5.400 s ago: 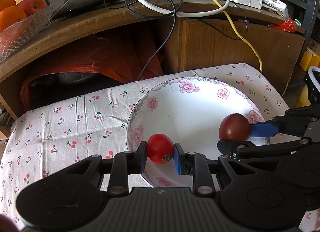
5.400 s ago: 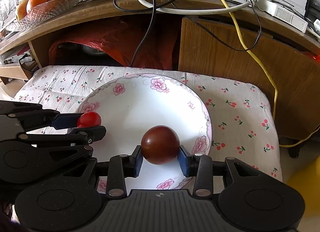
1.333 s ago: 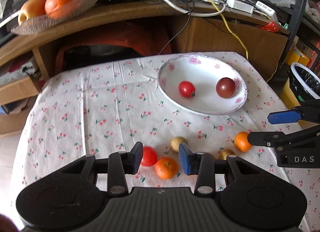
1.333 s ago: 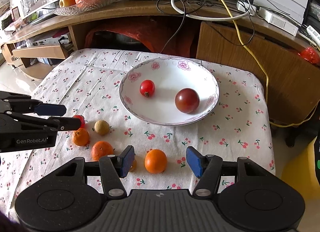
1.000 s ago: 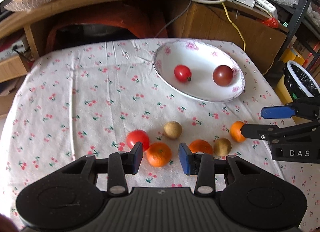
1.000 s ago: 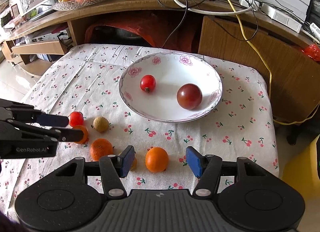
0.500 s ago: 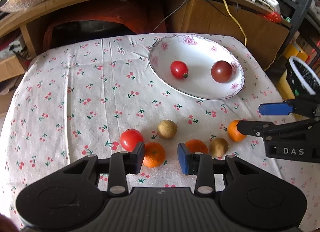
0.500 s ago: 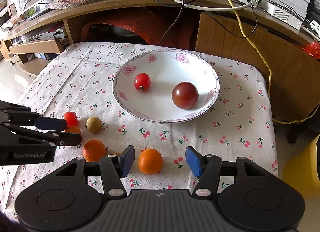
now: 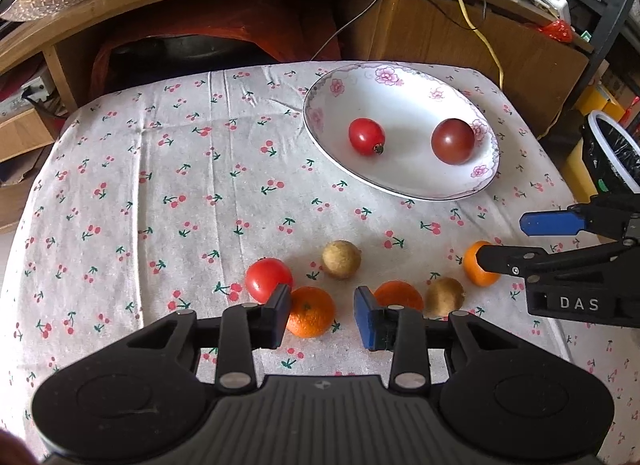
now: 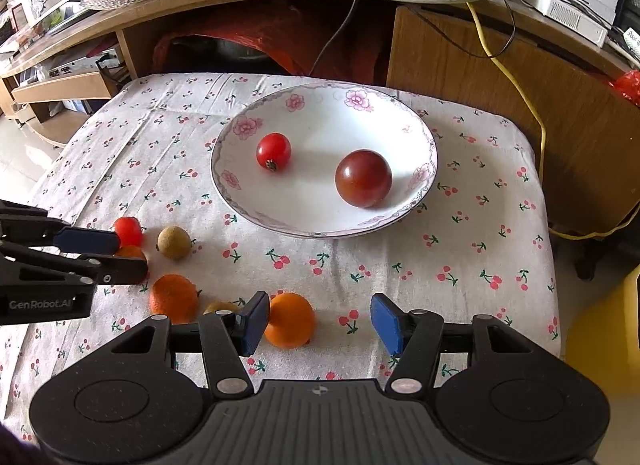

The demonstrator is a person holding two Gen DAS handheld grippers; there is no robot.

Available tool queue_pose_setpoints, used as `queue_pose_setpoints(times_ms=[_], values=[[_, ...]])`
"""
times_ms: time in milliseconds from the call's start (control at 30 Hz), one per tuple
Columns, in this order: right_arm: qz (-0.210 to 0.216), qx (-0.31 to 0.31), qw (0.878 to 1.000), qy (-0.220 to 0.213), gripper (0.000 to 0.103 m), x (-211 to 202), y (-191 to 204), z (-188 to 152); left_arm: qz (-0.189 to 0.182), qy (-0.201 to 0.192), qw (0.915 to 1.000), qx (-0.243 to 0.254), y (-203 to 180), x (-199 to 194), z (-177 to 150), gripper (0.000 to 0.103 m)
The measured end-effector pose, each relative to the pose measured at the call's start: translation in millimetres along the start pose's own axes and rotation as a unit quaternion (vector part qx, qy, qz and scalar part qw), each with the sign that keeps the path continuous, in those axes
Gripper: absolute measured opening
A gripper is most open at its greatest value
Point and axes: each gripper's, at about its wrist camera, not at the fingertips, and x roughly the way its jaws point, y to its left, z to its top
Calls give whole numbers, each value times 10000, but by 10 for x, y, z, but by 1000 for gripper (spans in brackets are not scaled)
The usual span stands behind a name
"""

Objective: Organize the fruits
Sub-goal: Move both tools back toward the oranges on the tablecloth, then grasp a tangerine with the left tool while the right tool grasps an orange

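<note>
Left wrist view: we see the left claw (image 9: 322,311) spread and empty, a mandarin (image 9: 311,310) between its tips. Right wrist view: the right claw (image 10: 322,323) gapes, an orange (image 10: 289,319) beside its left tip.

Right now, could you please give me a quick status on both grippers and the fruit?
Left gripper open over a mandarin. Right gripper open beside an orange. Two tomatoes in the plate. Nothing blocking.
</note>
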Motion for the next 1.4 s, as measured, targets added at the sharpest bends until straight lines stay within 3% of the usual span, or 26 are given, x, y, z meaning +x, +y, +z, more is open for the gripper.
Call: queue_pose_setpoints(times_ms=[467,600,867,1067,1400], values=[[102,-13,9999,84,47,85,25,43,256,74,9993,274,-146,34,-12,43],[233,10,9996,179,46,132,31,54,211,106,9996,126,-102,12,-29,43],[442,-68,9986,278,22,124,128,44,341,60,9991,261,-167,62,0,44],[391,-211,9986,280,22,120,165,50,540,18,9974,470,-194,41,-46,34],[335,-222,9989,258,23,70,102,18,488,72,9986,189,-102,-11,-74,34]])
